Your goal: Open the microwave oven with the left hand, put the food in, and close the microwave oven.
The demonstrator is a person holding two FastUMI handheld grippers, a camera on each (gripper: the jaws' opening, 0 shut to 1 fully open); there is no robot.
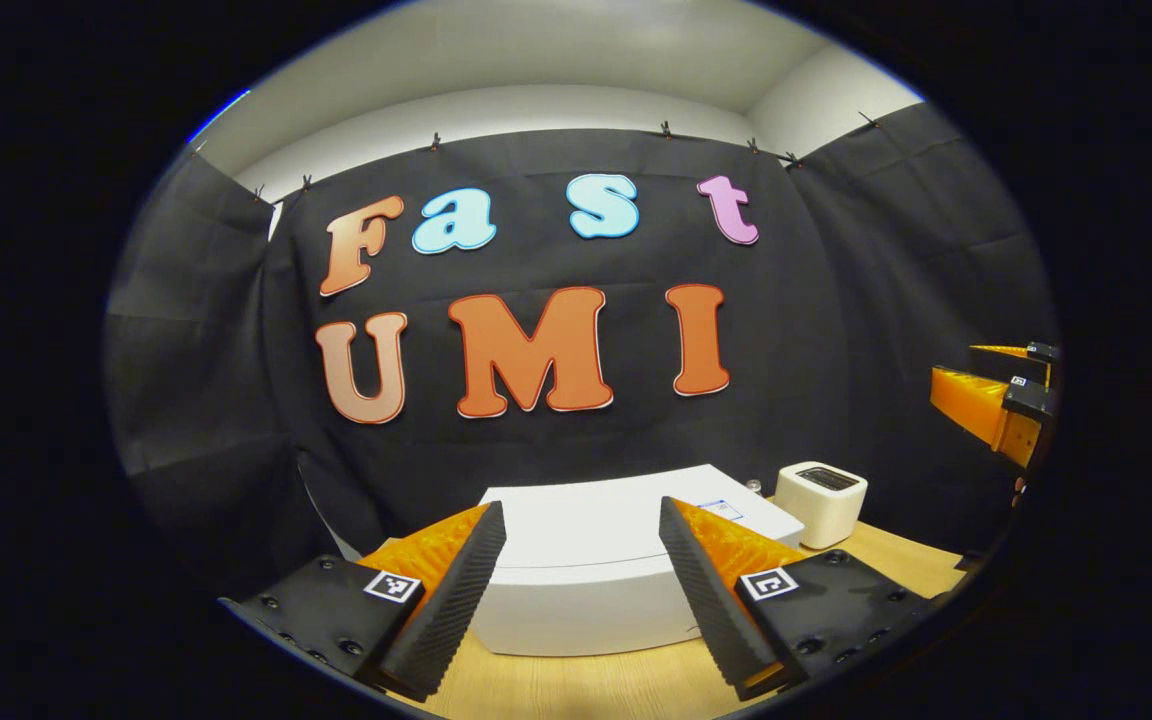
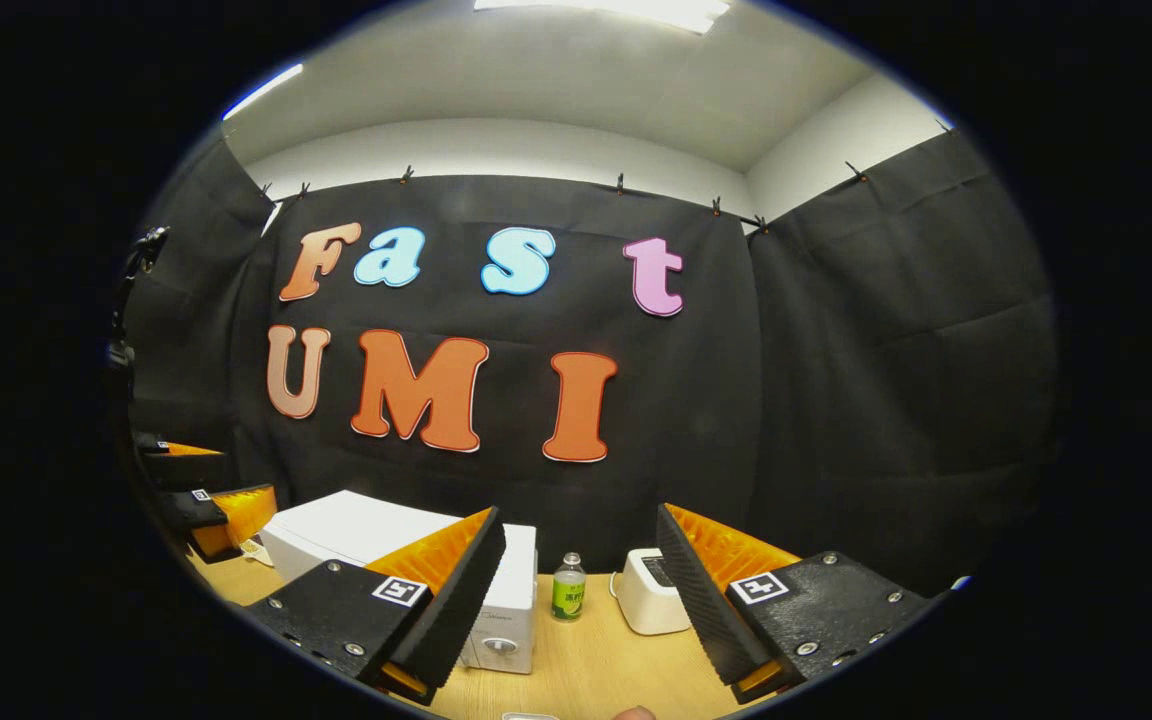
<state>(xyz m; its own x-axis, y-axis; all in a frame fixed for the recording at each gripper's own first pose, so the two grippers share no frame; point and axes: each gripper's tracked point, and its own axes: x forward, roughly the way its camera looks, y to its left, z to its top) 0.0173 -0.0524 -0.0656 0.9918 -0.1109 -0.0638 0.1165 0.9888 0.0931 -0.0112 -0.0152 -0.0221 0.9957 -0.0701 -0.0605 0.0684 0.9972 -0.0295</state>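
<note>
A: How are my grippers posed?

B: I hold both raised and level. My left gripper (image 1: 582, 560) is spread wide and empty, the white microwave oven (image 1: 596, 570) just beyond it. My right gripper (image 2: 581, 580) gapes too, grasping nothing.

A: And the surface?

B: A wooden table (image 2: 576, 670); right of the oven stand a small bottle (image 2: 568, 588) and a white toaster (image 2: 648, 592).
</note>
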